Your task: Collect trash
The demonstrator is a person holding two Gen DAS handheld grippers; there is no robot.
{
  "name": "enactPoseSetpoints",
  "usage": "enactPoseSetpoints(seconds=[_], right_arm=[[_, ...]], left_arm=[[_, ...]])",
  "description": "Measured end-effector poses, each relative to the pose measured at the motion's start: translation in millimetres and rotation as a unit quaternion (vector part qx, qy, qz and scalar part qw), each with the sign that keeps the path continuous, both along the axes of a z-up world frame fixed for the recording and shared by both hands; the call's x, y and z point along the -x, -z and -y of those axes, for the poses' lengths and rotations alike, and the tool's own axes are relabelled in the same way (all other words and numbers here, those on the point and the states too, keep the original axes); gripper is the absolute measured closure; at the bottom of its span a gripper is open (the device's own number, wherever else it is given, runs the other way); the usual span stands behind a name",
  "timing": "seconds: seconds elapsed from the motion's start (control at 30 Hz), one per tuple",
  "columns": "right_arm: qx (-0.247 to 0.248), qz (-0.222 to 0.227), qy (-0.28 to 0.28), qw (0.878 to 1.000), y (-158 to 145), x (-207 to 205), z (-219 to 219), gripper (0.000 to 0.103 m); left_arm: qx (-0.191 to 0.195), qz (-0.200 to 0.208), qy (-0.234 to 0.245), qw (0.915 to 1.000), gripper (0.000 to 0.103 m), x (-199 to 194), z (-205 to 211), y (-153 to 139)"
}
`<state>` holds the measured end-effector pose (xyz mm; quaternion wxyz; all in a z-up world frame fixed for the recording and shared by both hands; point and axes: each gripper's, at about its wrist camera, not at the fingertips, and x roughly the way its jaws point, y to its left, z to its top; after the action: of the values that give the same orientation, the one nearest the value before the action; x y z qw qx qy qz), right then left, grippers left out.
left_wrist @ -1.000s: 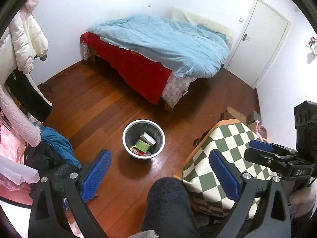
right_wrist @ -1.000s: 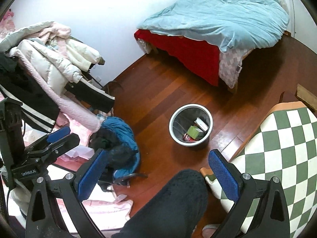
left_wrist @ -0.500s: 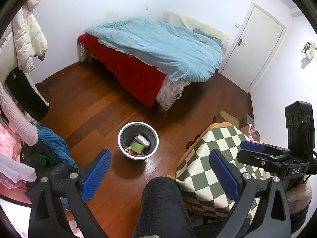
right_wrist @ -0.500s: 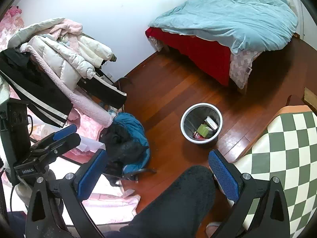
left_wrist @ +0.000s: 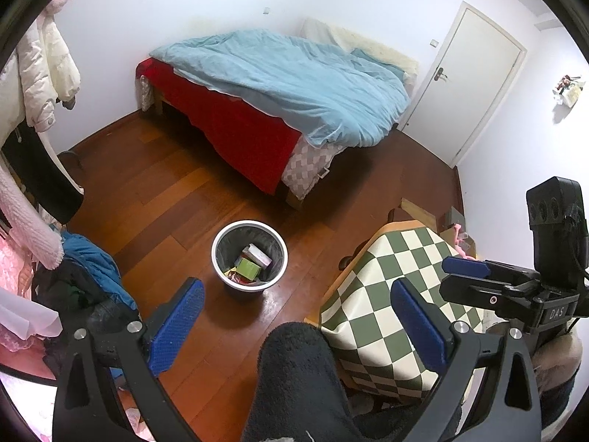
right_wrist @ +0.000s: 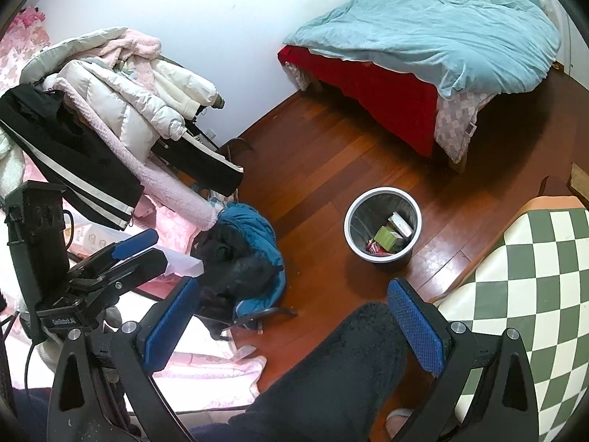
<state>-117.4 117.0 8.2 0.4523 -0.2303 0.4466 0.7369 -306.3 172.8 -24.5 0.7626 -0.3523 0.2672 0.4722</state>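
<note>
left gripper (left_wrist: 294, 322) is spread wide with nothing between its blue pads, held high over the wood floor (left_wrist: 154, 199). right gripper (right_wrist: 294, 326) is just as wide apart and empty. trash bin (left_wrist: 249, 255) sits on the floor between the clothes pile (left_wrist: 84, 280) and the checkered table (left_wrist: 390, 313), with a green box (left_wrist: 247, 269) and wrappers inside.

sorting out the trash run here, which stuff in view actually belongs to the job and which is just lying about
Part of the job:
- trash bin on the floor
- green box and white packet inside it
- left gripper and right gripper, both open and empty

Just lying about:
- bed
- checkered table
- pile of coats
- blue jacket
- door
</note>
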Motion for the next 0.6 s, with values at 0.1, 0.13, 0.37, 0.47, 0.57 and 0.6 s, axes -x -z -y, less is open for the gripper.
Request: enactPoseSetpoints(seconds=[0.1,0.13,0.37,0.47,0.57,0.6], right_arm=[[0.000,0.001,0.000,1.000,-0.3,-0.6,0.3,0.000],[0.000,-0.001,0.000,1.000,-0.5,-0.4,0.4,0.000],[0.000,-0.002,-0.003,1.000,-0.3,-2.1,2.7,0.000],[0.000,-0.002,-0.004,1.000,-0.1,-2.2,3.1,0.000],[0.000,-0.001,-0.003,1.000,-0.5,-2.2,4.2,0.000],[0.000,-0.001,-0.003,1.000,-0.5,-2.2,4.3,0.000]], left_arm=[[0.000,0.001,0.001,1.0000,0.000,-0.2,0.5,-1.1],[-0.001,0.001,0.002,1.0000,0.000,-0.4,0.9,-1.6],[-0.003,0.003,0.011,0.9999,0.000,-6.2,3.7,-3.2],[-0.004,0.004,0.013,0.9999,0.000,-6.1,4.6,-4.4],[-0.004,0.005,0.013,0.9999,0.000,-4.9,4.2,-4.6],[-0.004,0.006,0.012,0.9999,0.000,-5.2,4.5,-4.7]])
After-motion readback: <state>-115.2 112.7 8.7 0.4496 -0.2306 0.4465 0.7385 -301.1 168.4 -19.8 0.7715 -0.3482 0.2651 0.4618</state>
